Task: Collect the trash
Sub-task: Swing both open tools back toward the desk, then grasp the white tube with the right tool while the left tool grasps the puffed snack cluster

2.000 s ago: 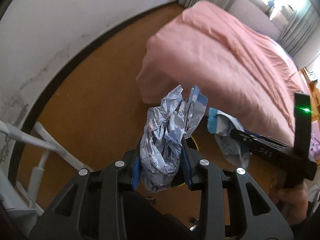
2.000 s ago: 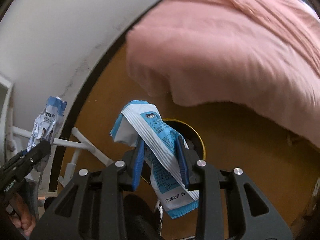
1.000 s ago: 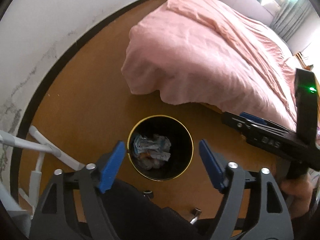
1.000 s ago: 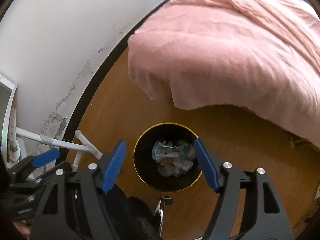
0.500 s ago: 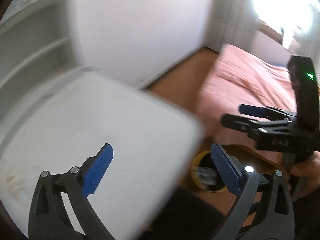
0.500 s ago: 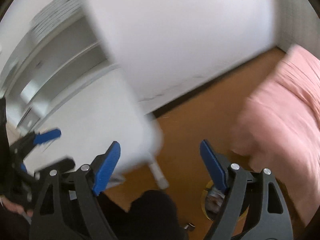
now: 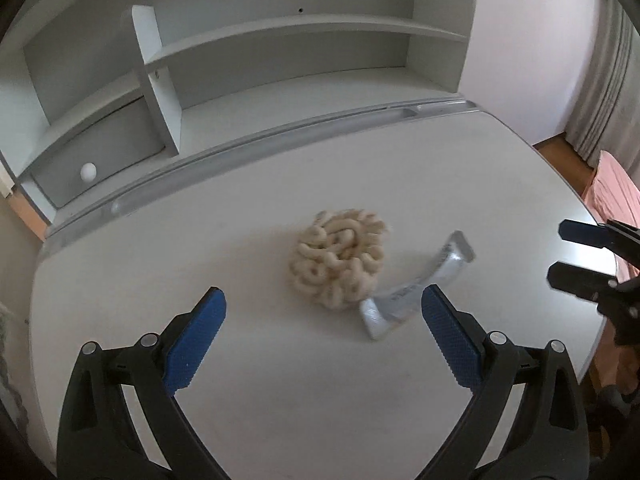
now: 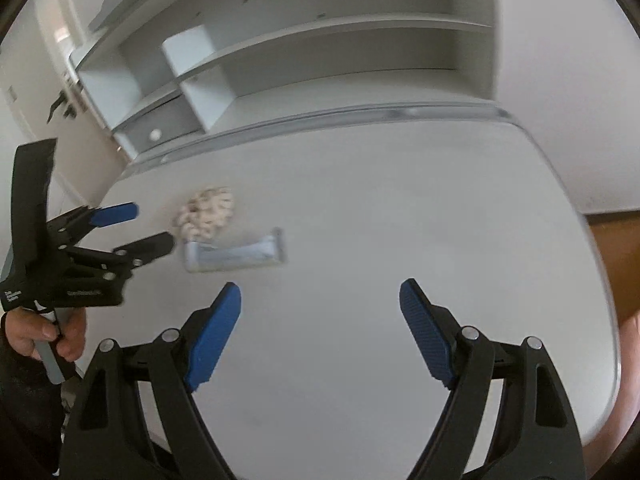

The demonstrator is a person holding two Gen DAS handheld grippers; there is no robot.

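Note:
A curved silver wrapper (image 7: 416, 286) (image 8: 234, 256) lies on the white desk (image 7: 280, 380) (image 8: 400, 208). It touches a beige knotted puff (image 7: 338, 258) (image 8: 206, 212). My left gripper (image 7: 320, 304) hovers over the desk just short of both, open and empty. In the right wrist view the left gripper (image 8: 136, 228) sits at the left edge, held by a hand (image 8: 44, 332), with its tips close to the puff. My right gripper (image 8: 320, 294) is open and empty above bare desk, to the right of the wrapper. The left wrist view catches the right gripper (image 7: 576, 252) at the desk's right edge.
A white shelf unit (image 7: 280, 40) rises behind the desk, with a small drawer and round knob (image 7: 88, 171) at its lower left. Beyond the desk's right edge are wooden floor (image 8: 616, 260), a pink bed (image 7: 612, 192) and a grey curtain (image 7: 612, 80).
Both grippers let their wrappers fall into the black bin on the floor. Both then swung up and away, and now hang open over the white desk.

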